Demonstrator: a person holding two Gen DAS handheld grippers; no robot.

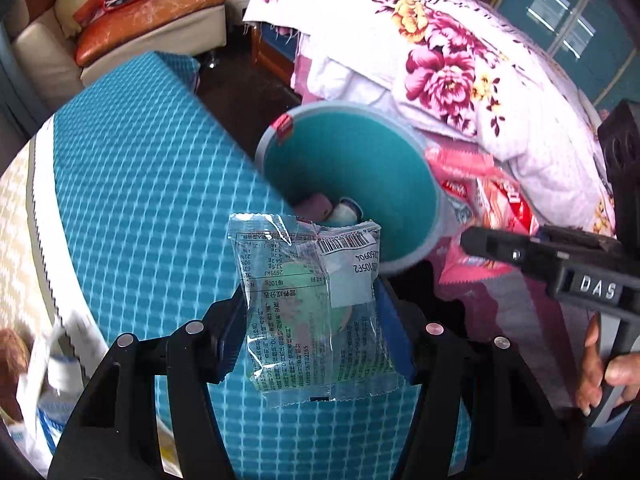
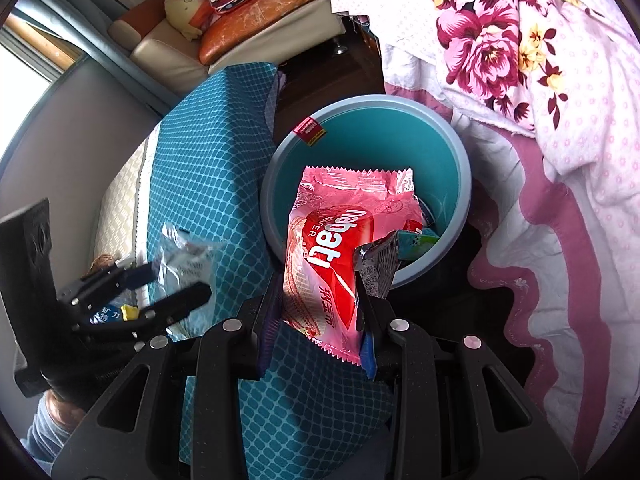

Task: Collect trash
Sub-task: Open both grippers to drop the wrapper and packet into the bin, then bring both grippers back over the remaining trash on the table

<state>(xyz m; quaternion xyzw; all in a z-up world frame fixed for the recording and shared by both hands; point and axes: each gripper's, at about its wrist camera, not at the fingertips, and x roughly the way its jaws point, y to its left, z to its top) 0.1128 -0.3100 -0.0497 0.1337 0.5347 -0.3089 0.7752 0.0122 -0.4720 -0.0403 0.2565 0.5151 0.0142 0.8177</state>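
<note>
A teal trash bin (image 1: 352, 168) with a grey rim stands on the floor between the table and the bed; it also shows in the right wrist view (image 2: 360, 152), with some trash at its bottom. My left gripper (image 1: 316, 320) is shut on a clear snack wrapper (image 1: 312, 308) and holds it just short of the bin's near rim. My right gripper (image 2: 320, 312) is shut on a red and pink wafer wrapper (image 2: 336, 256) over the bin's near rim, with a small dark wrapper (image 2: 378, 268) beside it. The left gripper and its clear wrapper (image 2: 184, 260) show at the left of the right wrist view.
A table with a blue grid-pattern cloth (image 1: 140, 184) lies left of the bin. A bed with a floral quilt (image 1: 460, 60) is on the right. A sofa with cushions (image 1: 132, 20) stands at the back. A water bottle (image 1: 60, 392) lies at the lower left.
</note>
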